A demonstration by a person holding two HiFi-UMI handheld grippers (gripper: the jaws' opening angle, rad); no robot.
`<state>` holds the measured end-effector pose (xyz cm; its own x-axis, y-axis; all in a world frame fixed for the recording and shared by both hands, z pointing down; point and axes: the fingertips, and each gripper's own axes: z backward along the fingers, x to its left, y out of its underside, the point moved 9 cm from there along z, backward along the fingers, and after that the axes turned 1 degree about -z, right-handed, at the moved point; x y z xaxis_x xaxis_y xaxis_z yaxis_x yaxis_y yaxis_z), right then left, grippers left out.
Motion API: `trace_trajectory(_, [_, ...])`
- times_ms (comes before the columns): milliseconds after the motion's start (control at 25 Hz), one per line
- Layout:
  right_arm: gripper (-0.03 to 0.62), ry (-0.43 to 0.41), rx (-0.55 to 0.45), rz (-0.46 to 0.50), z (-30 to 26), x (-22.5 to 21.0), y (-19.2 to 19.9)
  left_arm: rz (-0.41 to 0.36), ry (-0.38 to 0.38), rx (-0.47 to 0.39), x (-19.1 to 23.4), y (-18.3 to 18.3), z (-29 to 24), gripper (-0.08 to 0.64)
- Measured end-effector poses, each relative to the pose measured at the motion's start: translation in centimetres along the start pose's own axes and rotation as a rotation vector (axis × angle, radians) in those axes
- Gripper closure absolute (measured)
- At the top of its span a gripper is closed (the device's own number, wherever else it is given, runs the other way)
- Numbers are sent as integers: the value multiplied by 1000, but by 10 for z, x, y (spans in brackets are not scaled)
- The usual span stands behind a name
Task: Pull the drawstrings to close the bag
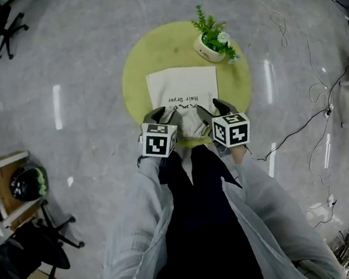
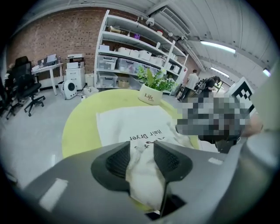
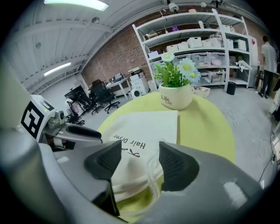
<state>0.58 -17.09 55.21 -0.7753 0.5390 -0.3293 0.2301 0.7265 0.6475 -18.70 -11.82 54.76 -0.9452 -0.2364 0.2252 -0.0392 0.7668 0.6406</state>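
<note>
From the head camera we look steeply down on a round yellow-green desk (image 1: 133, 71). A white bag (image 1: 183, 83) printed "Hair Dryer" lies flat on it, and a potted plant (image 1: 212, 38) stands just beyond the bag's far right corner. The left claw (image 1: 163, 115) and right claw (image 1: 214, 108) sit side by side at the bag's near end, where the cloth is bunched up between them.

Through the left gripper view we see the left claw (image 2: 141, 146) released, its jaws partway apart. The gathered mouth of the bag (image 2: 131, 122) fills the gap between the pads. The rest of the bag stretches away across the desk (image 2: 78, 127) toward the plant (image 2: 151, 87).

In the right gripper view we find the right claw (image 3: 140, 151) released too, with its jaws standing wide. The bag (image 3: 144, 124) and a loop of white cord (image 3: 152, 177) lie loose between the pads, nearer the right one. The plant (image 3: 175, 94) stands behind on the desk (image 3: 205, 127).
</note>
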Motion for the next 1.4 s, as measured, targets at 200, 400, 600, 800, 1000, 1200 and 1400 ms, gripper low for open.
trace_trajectory(200, [310,-18,-16,-15,5,-7,-3,26,48,-21,0,-2,3,273])
trace_trajectory(400, [296,-16,-52,-70,16,-14,-5,31,70,-22,-1,-1,8,219])
trace_trajectory(600, [290,-30,-78,-98,33,-7,-1,72,82,-53,0,5,22,202])
trace_trajectory(800, [287,-72,-130,-141,55,2,-6,81,113,-99,-4,3,39,204])
trace_trajectory(1000, [285,-136,-201,-198,76,15,-15,73,143,-162,-7,-7,58,204])
trace_trajectory(1200, [285,-173,-263,-178,93,31,-28,44,176,-221,-6,-21,79,213])
trace_trajectory(1400, [288,-215,-339,-141,117,48,-45,24,224,-305,-10,-37,107,230])
